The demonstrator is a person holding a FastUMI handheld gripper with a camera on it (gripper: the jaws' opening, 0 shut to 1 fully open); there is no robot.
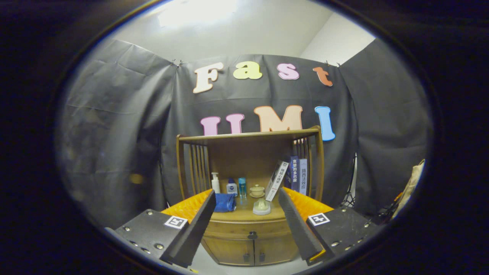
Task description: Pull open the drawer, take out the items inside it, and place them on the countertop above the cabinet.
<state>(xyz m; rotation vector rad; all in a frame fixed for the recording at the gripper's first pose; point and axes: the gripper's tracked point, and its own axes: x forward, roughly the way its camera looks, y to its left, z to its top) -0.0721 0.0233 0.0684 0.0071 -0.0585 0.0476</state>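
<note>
The gripper (pixel 246 214) is nearest, its 2 fingers (pixel 198 225) spread wide apart with nothing between them, aimed level at a wooden cabinet (pixel 248 244) that stands well ahead. It hangs free, roughly square to the cabinet front and centred on it, at about the height of the countertop (pixel 238 213).

Between the fingers, further on, is the drawer (pixel 233 233), a shallow band just under the countertop. It looks closed, with a small dark knob (pixel 252 235) at its middle. Below it are 2 doors. What the drawer holds is hidden.

On the countertop lie a blue cloth (pixel 224 202) and a pale lidded dish (pixel 261 207) near the front, then a pump bottle (pixel 216 182), 2 small bottles (pixel 232 187) and a small lidded cup (pixel 257 190) behind, with books (pixel 290 175) leaning at the right under the top shelf.

A closed drawer with things already on top fits both a drawer yet to be emptied and one emptied and pushed back; the picture does not settle which.

If the drawer is to be opened, the knob is small, so the approach should be straight and level, the fingers closing from either side of it with the knob centred. The pull should run straight back along the drawer's travel, not upward or sideways, so the grip does not slip and the light cabinet does not shift.
</note>
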